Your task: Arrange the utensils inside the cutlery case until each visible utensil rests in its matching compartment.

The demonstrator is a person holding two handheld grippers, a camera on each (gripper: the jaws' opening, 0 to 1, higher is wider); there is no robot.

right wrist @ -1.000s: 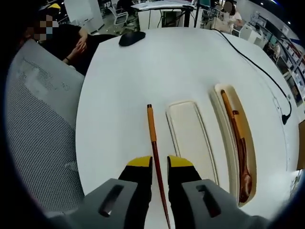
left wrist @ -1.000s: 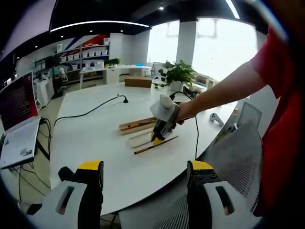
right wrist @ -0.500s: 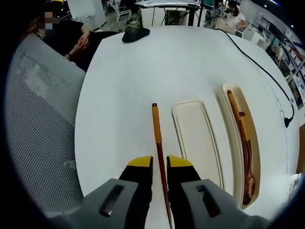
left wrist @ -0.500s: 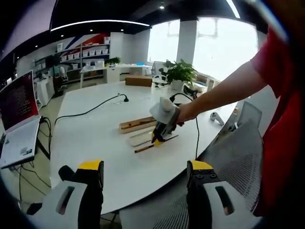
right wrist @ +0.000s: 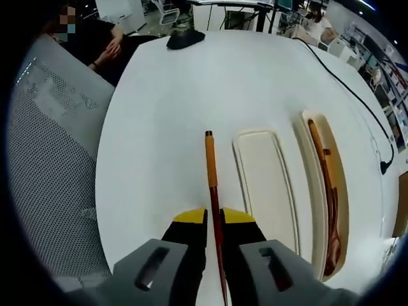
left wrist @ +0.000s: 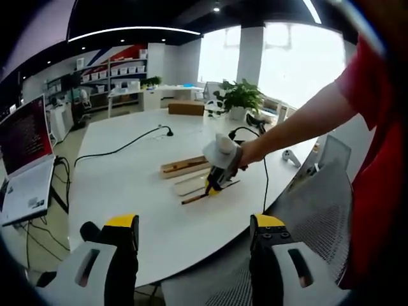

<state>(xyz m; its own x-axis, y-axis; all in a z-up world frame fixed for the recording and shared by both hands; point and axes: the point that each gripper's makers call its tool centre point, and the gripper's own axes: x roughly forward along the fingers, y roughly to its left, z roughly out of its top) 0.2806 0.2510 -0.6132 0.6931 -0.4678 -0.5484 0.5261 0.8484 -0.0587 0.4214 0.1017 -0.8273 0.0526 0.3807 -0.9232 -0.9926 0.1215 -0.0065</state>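
My right gripper [right wrist: 215,220] is shut on a long chopstick-like utensil [right wrist: 210,162] with an orange top and dark red shaft, which runs out ahead between the jaws. To its right lies an empty cream compartment [right wrist: 268,185]. Further right, a second compartment [right wrist: 317,153] holds a wooden spoon [right wrist: 330,210] and another wooden utensil. In the left gripper view, the right gripper [left wrist: 217,182] is held by a person's hand over the case [left wrist: 183,167], with the chopstick utensil [left wrist: 194,197] slanting down to the table. My left gripper [left wrist: 194,233] stands open, off the table's near edge, holding nothing.
A black cable [left wrist: 118,150] crosses the white table [left wrist: 127,185]. A grey mesh chair [right wrist: 51,159] stands by the table edge, a seated person [right wrist: 102,51] beyond it. A black object [right wrist: 185,39], a plant [left wrist: 239,99], a laptop [left wrist: 25,140] and a white controller [left wrist: 290,158] are around.
The right jaws have narrowed onto the chopstick utensil. The right gripper has shifted slightly along the table beside the case. The left gripper has stayed still and open.
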